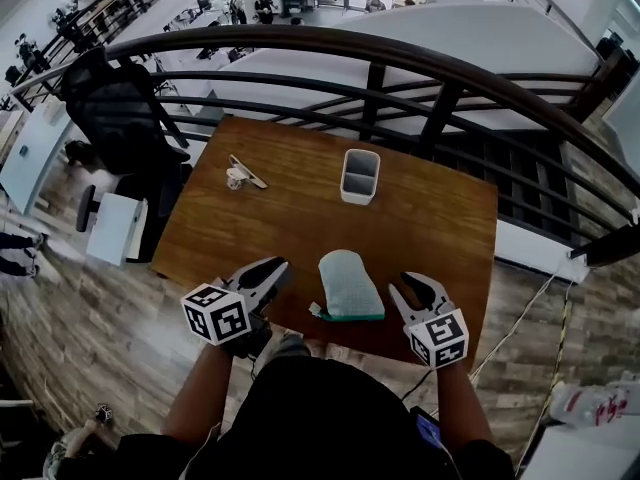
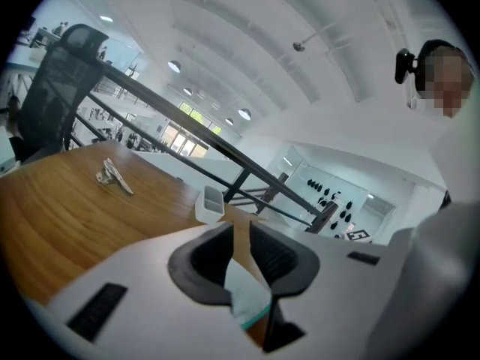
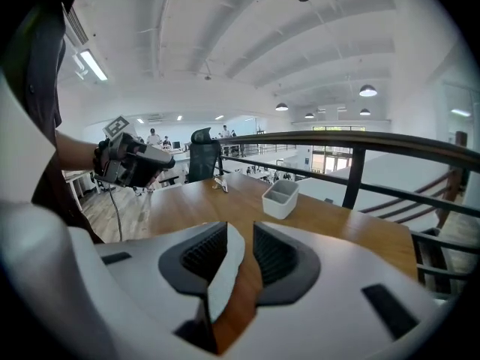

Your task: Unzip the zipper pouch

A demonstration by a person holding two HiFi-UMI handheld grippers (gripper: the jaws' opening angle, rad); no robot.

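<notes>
Pouch (image 1: 350, 286) lies on table (image 1: 300, 213) near its edge; left tongs (image 1: 272, 271), right tongs (image 1: 412, 284) flank it.

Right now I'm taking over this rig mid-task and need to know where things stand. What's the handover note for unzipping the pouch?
Left gripper: jaws slightly apart, empty, beside the pouch's left side.
Right gripper: jaws slightly apart, empty, beside its right side.
Zipper pouch: lies flat near the table's front edge, with its teal zipper along the side nearest you.
Done: nothing that shows; neither gripper touches the pouch and no opening is visible.
Left: probably pin the pouch with one gripper, catch the pull and draw the zipper open.
</notes>
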